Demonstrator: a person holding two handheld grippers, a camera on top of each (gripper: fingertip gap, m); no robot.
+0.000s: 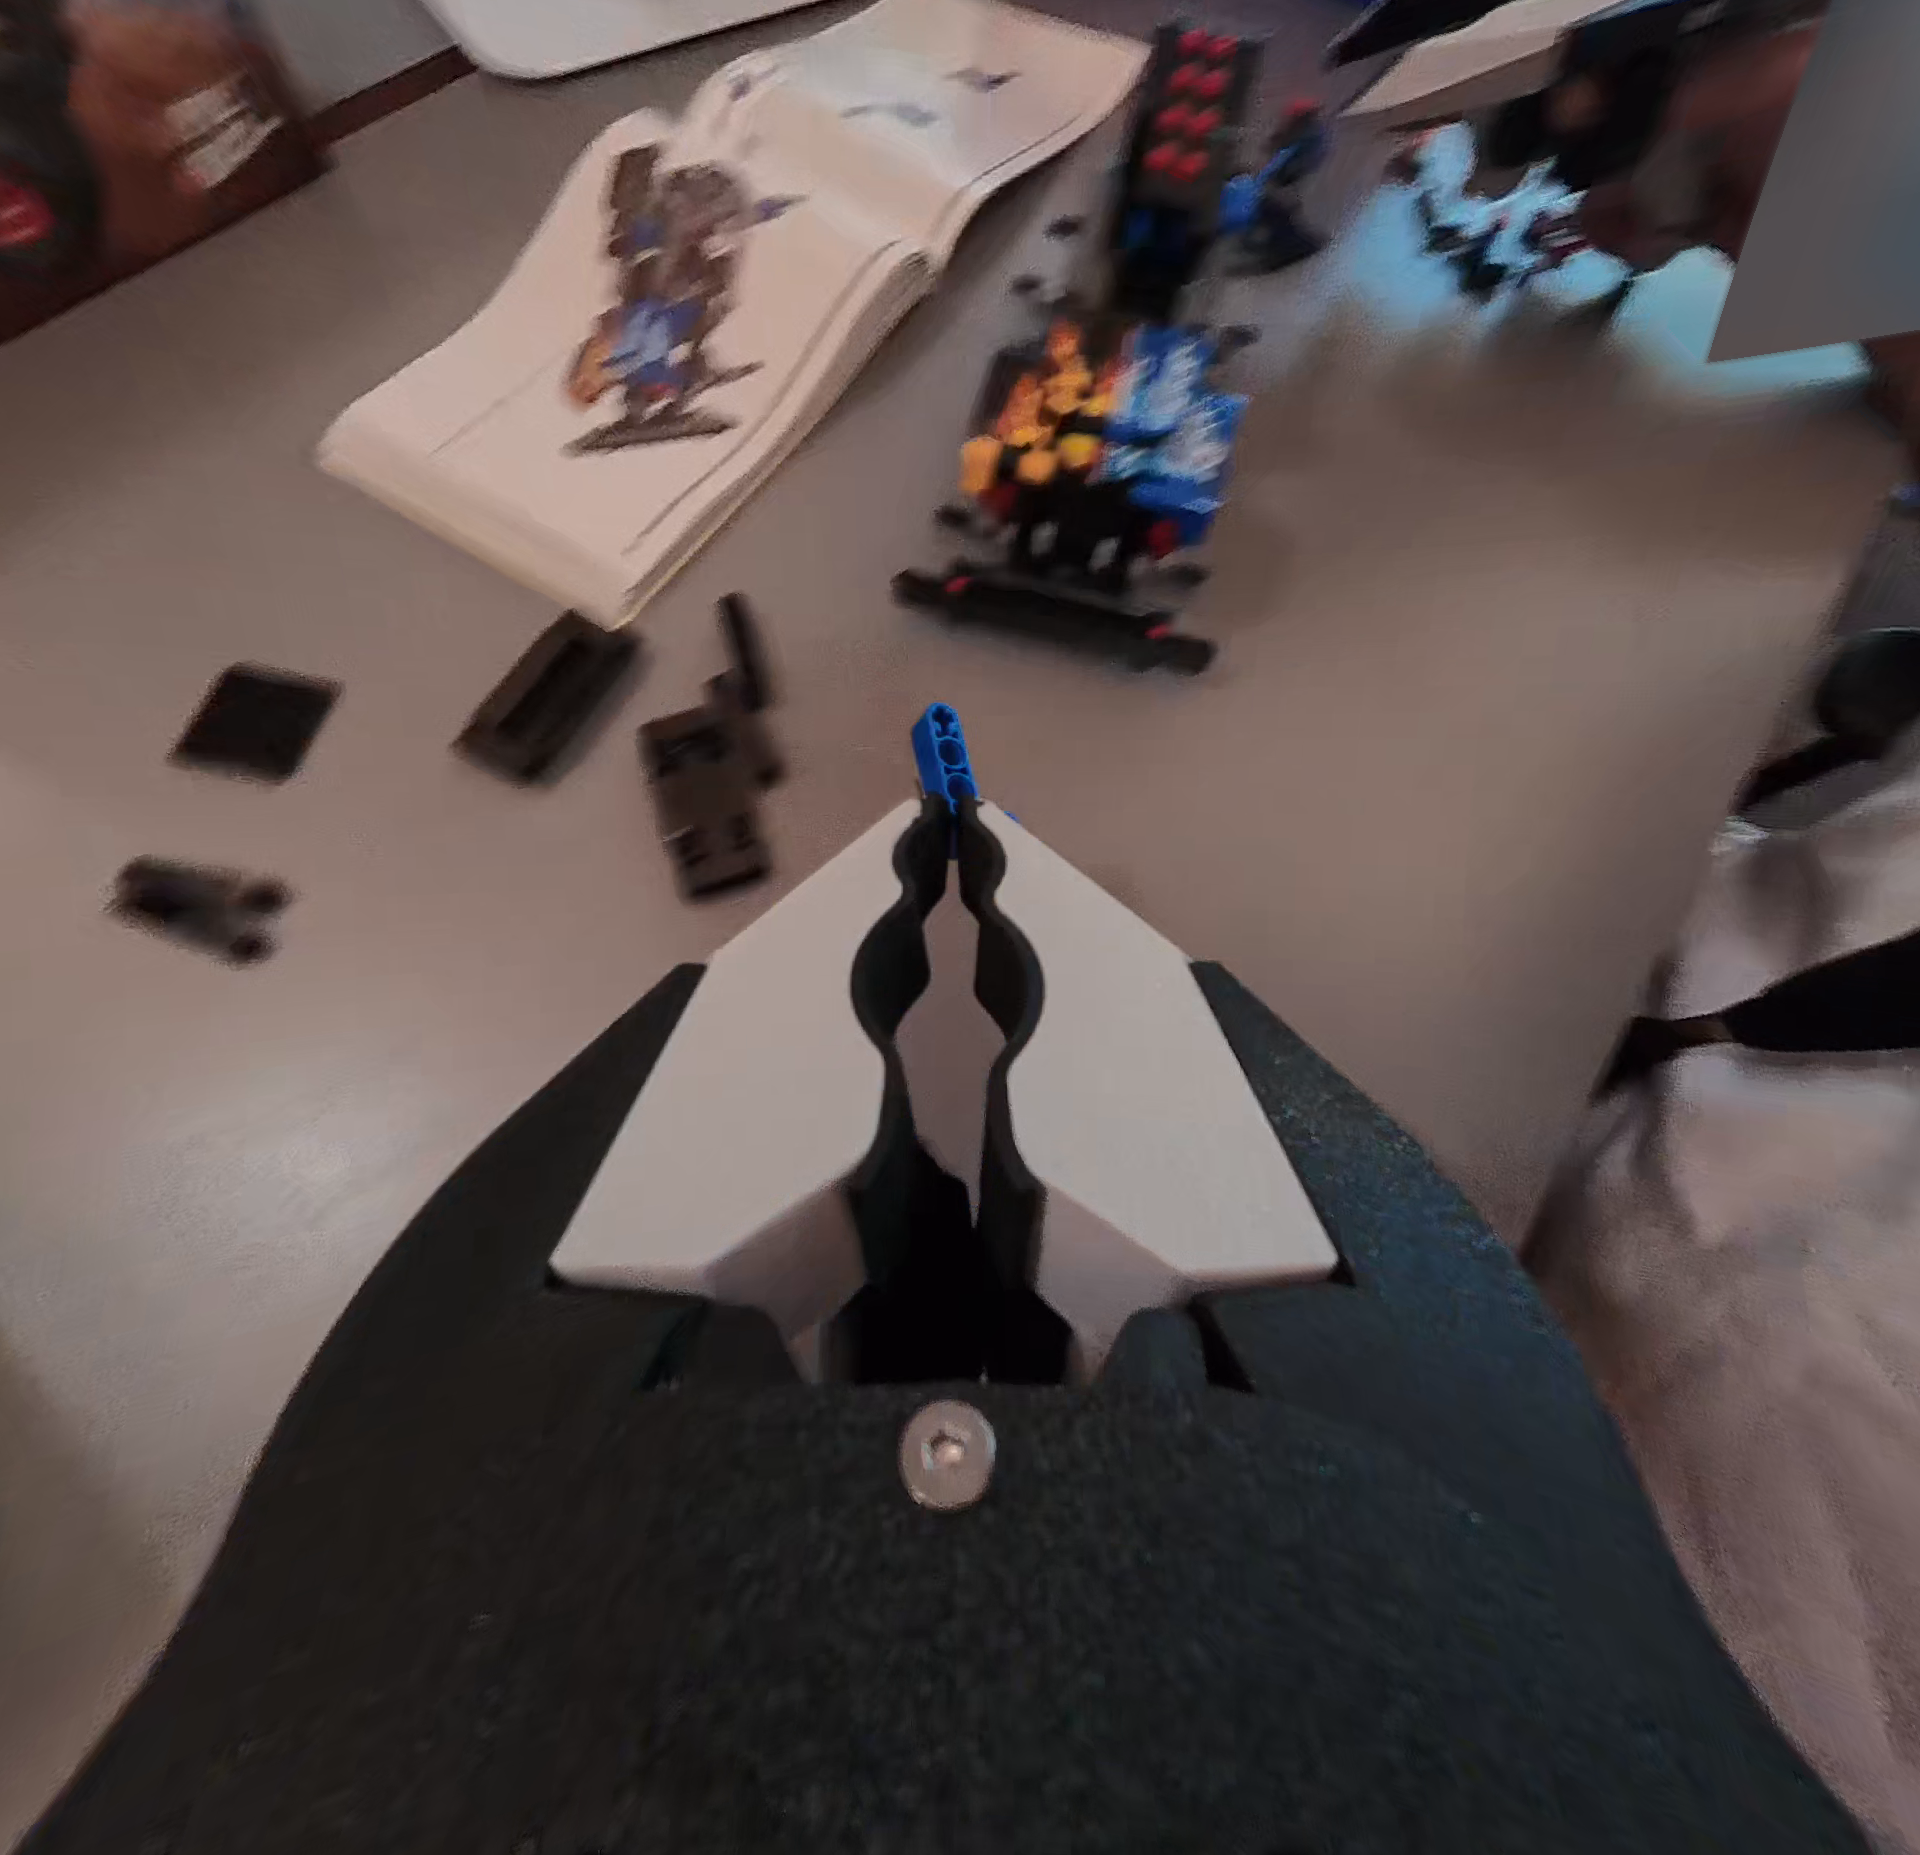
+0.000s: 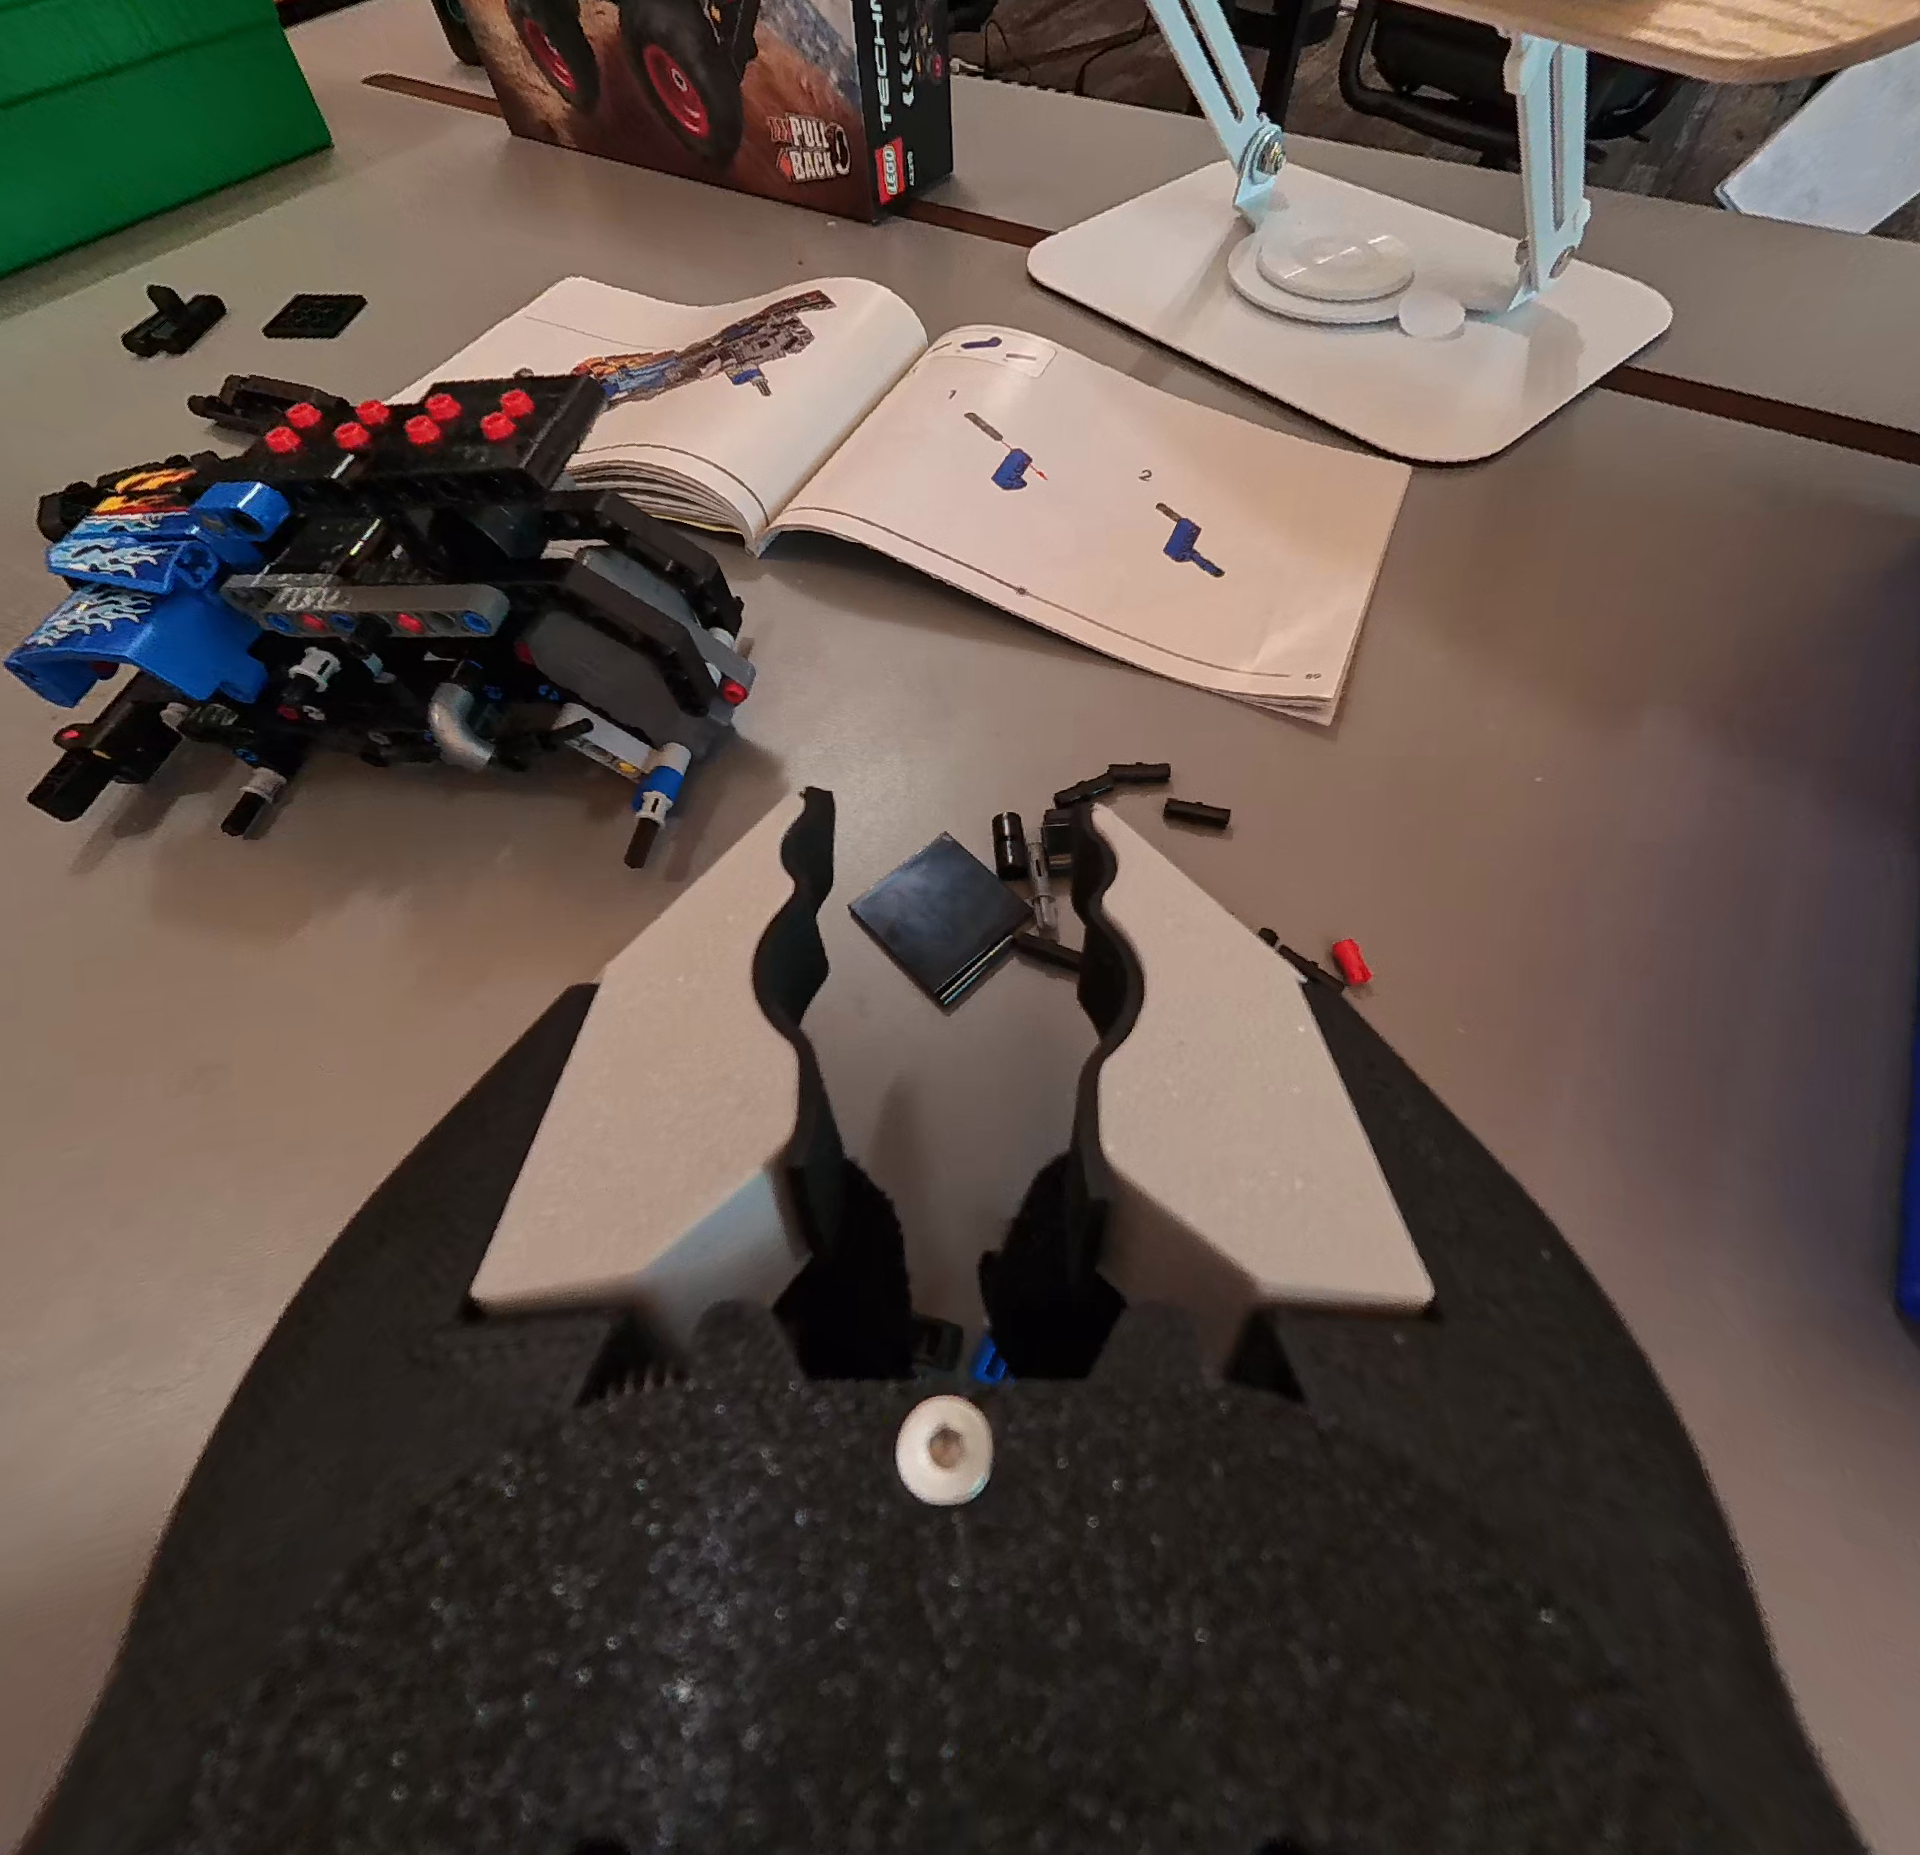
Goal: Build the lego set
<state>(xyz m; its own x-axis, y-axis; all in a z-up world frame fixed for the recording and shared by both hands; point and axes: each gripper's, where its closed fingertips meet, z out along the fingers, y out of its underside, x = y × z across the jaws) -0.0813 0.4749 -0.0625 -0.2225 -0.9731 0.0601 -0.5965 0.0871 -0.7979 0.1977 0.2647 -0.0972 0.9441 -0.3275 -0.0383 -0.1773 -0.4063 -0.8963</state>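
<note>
My left gripper is shut on a small blue lego beam that sticks up from its tips, held above the grey table. The half-built black, blue and orange lego vehicle lies beyond it, blurred; it also shows in the right wrist view at the left. My right gripper is open and empty, low over the table. A black square plate and several small black pins lie between and just beyond its fingers. A red pin lies to its right.
The open instruction booklet lies behind the vehicle, also in the left wrist view. Loose black parts lie left of my left gripper. The lego box, a white stand base and a green box stand at the back. Across from one pair of fingers to the other is roughly 35 cm. From my right tips it is roughly 4 cm to the black square plate; from my left, 35 cm. The left camera catches it too, in the left wrist view. The red pin sits 8 cm or so from the ends of my right fingers.
</note>
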